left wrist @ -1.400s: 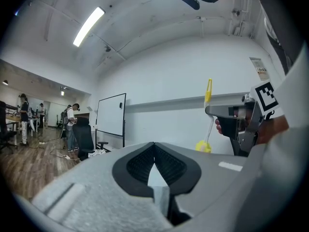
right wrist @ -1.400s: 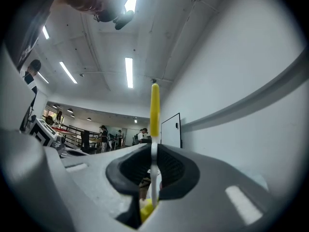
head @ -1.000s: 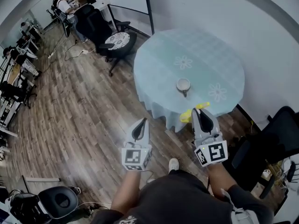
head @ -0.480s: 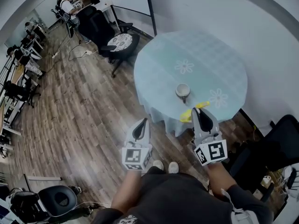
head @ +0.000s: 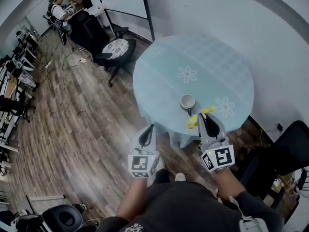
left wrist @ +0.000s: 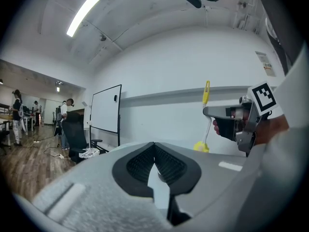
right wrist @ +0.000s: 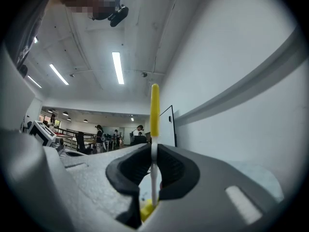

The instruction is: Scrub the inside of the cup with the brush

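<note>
Centre right of the head view, the cup [head: 187, 102] is sitting upright on the round table [head: 212, 57] with the pale blue cloth, close to the table's lower edge, its handle pointing toward the bottom of the frame. Scrubbing is not looking started: the brush [head: 192, 122] is hanging in the air just below and right of the cup, apart from it and not inside it. The right gripper [head: 206, 118] is pinching the brush by its thin white stem. Its jaws are closing tight on the stem in the right gripper view, with the yellow handle end sticking up past them and the yellow head sitting low behind them. The left gripper [head: 149, 129] is hovering over the wood floor [head: 72, 115] at lower left of the table, well apart from the cup, with its jaws pressing together and nothing between them. Picking up the brush is reading as done. What is left is steadying the cup, getting the brush head into it, and the scrubbing itself. The cup is looking empty from above, but it is showing too small to be sure about any liquid.
</note>
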`<state>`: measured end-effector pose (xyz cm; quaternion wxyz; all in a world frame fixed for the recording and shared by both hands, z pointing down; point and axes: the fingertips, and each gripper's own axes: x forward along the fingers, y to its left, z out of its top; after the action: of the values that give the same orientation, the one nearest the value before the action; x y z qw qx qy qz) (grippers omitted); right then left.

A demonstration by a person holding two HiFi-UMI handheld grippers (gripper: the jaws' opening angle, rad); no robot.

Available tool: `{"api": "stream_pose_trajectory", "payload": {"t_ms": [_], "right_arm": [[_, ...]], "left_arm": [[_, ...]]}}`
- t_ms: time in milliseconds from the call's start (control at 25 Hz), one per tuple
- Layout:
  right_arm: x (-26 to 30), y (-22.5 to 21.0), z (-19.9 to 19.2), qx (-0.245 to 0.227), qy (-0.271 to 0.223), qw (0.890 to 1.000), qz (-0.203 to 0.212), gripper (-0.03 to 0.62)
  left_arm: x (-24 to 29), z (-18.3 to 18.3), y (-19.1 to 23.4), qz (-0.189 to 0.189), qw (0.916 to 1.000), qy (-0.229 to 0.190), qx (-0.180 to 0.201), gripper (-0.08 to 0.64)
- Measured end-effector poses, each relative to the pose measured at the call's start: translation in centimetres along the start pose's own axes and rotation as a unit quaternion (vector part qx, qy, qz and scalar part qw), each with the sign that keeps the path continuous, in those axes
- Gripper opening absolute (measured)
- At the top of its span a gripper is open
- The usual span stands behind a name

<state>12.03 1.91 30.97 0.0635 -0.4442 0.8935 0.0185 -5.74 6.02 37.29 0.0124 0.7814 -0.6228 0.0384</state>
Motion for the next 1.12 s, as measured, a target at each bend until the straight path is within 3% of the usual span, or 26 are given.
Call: {"api": "stream_pose_trajectory", "payload": {"t_ms": [400,800,1120], "right_arm": [[7.9,-0.1,-2.1,-0.008,0.021,0.999,-0.041,0.038],[13.7,0.9,-3.7,-0.026,0.035,0.995,-0.09,0.038],[15.8,2.0,-3.6,-0.032,0.028,0.991,-0.123,0.038]], "left_arm": [[6.8,0.3,7.5,-0.042,0.9991,-0.002,-0.011,-0.002],[11.5,-1.9,13.2,-0.095,0.995,0.022,-0.02,-0.002],[13.3,-1.9,14.7,-0.13,0.9914,0.015,-0.008,-0.002]]}}
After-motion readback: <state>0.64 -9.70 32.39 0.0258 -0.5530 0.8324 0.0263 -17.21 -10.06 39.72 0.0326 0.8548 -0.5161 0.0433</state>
